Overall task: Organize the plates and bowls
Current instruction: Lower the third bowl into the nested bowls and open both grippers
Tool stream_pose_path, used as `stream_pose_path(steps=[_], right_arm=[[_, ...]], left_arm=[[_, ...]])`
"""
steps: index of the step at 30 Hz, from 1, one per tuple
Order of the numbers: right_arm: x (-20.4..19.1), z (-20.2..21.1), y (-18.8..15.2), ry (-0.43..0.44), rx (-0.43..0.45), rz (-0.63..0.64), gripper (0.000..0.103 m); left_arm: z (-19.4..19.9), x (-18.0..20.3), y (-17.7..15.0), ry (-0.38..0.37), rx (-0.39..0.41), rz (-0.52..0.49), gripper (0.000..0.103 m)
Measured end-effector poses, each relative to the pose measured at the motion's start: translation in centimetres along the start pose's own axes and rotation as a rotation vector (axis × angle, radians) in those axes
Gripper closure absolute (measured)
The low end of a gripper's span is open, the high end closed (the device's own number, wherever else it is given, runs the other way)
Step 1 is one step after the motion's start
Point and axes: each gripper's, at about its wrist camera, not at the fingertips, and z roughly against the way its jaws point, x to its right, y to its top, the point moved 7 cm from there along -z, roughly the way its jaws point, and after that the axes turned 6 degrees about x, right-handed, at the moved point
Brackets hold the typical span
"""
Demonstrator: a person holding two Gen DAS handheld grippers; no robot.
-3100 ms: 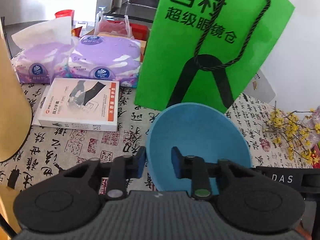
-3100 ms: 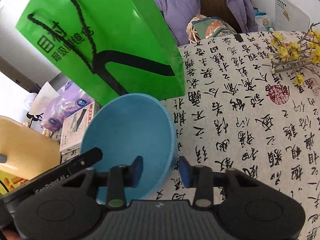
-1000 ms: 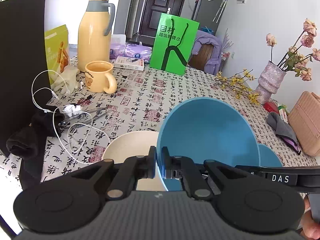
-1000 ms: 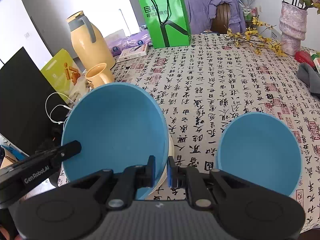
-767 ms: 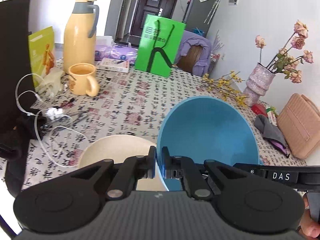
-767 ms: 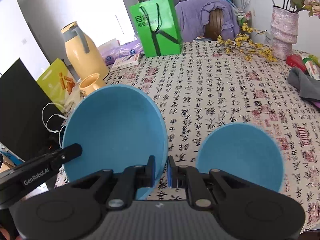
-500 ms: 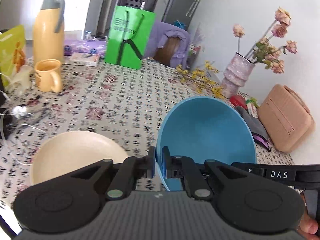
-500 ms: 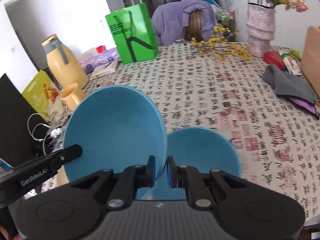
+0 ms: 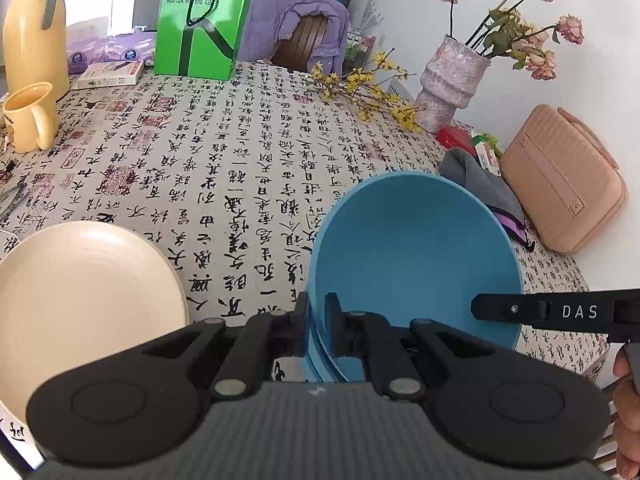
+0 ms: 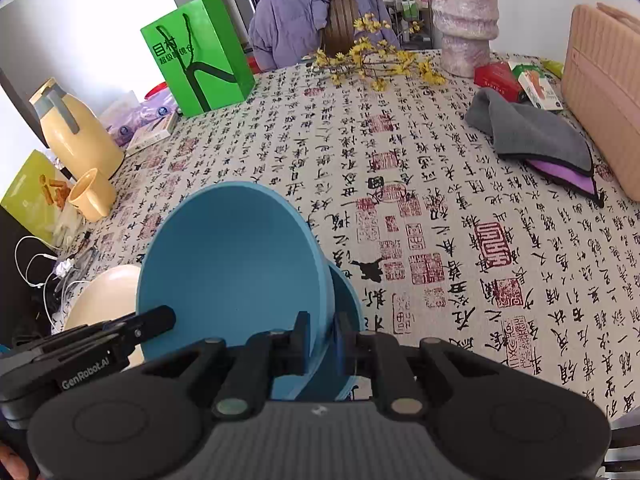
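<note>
Blue bowl (image 9: 416, 256): held tilted above the table, rim pinched on two sides; a second blue bowl (image 10: 347, 300) lies directly under it, showing only as a crescent at the right in the right wrist view.
Left gripper (image 9: 316, 322): pressed together on the near-left rim of the held bowl, one pad inside the wall and one outside.
Right gripper (image 10: 321, 334): pressed together on the near-right rim of the same bowl, pads on either side of the wall.
Cream plate (image 9: 84, 292): lies flat on the tablecloth (image 9: 240, 152), left of the bowls, apart from them.
Step, as judged: nesting the held bowl into the lower one; not yet seated.
Risk 1: tilt. The held bowl leans steeply; lowered at this angle, its low edge likely strikes the lower bowl's rim and pushes it across the cloth.
Risk 2: uneven release. If one grip lets go first, the bowl likely swings on the other and drops askew.
Risk 3: thin grip. Both pads hold only the rim's edge; a twist between the hands could let the smooth wall slip out.
Risk 4: offset. Overlap is partial; poor centring leaves the bowl perched on the lower rim.
Risk 5: plate. A leftward drift could bring the bowl or left gripper against it.
</note>
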Motion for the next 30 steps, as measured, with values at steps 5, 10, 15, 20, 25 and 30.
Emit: stream_pose_path(steps=[5, 10, 15, 20, 25, 30], right_arm=[[0.2, -0.8, -0.4, 0.009, -0.019, 0.012, 0.090], [0.3, -0.8, -0.5, 0.019, -0.017, 0.020, 0.085], [0.5, -0.2, 0.2, 0.021, 0.017, 0.034, 0.075], [0.1, 0.5, 0.7, 0.013, 0.054, 0.077, 0.069], [-0.7, 1.0, 0.8, 0.013, 0.085, 0.129, 0.055], [-1.4, 1.8, 0.4, 0.078, 0.150, 0.150, 0.039]], left_arm=[[-0.1, 0.4, -0.4, 0.014, 0.003, -0.043, 0.095], [0.1, 0.8, -0.3, -0.001, 0.010, -0.066, 0.087], [0.7, 1.7, 0.2, -0.003, 0.059, -0.108, 0.066], [1.1, 2.0, 0.6, 0.013, 0.091, -0.137, 0.056], [1.5, 1.6, 0.9, 0.044, 0.147, -0.146, 0.040], [2.5, 1.5, 0.4, 0.097, 0.244, -0.223, 0.028]])
